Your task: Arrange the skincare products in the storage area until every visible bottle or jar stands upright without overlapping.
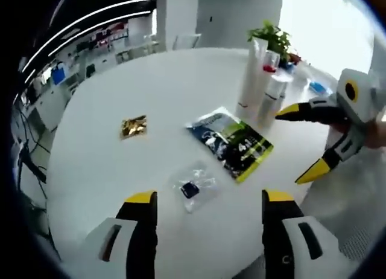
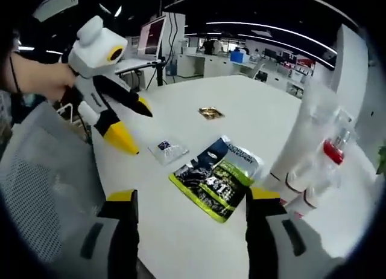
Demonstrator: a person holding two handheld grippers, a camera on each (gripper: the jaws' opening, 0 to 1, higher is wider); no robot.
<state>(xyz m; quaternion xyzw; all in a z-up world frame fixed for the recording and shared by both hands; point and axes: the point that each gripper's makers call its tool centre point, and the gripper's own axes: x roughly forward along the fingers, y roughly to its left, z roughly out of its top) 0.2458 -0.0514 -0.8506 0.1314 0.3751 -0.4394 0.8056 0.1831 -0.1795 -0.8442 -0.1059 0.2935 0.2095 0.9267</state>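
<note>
A tall white tube (image 1: 252,70) (image 2: 306,129) and a shorter white bottle (image 1: 272,96) stand upright together at the far right of the round white table (image 1: 151,86) (image 2: 253,98). A clear bottle with a red collar (image 2: 332,152) stands among them. A dark blue and green flat pouch (image 1: 232,143) (image 2: 216,177) lies in front of them. My left gripper (image 1: 210,197) (image 2: 137,129) is open over a small clear sachet (image 1: 194,187) (image 2: 167,150). My right gripper (image 2: 193,197) (image 1: 298,145) is open beside the bottles, holding nothing.
A gold sachet (image 1: 134,127) (image 2: 211,113) lies alone towards the table's far side. A green plant (image 1: 274,36) stands behind the bottles. A grey mesh chair (image 2: 36,170) (image 1: 356,188) sits at the near edge. Office desks and monitors lie beyond the table.
</note>
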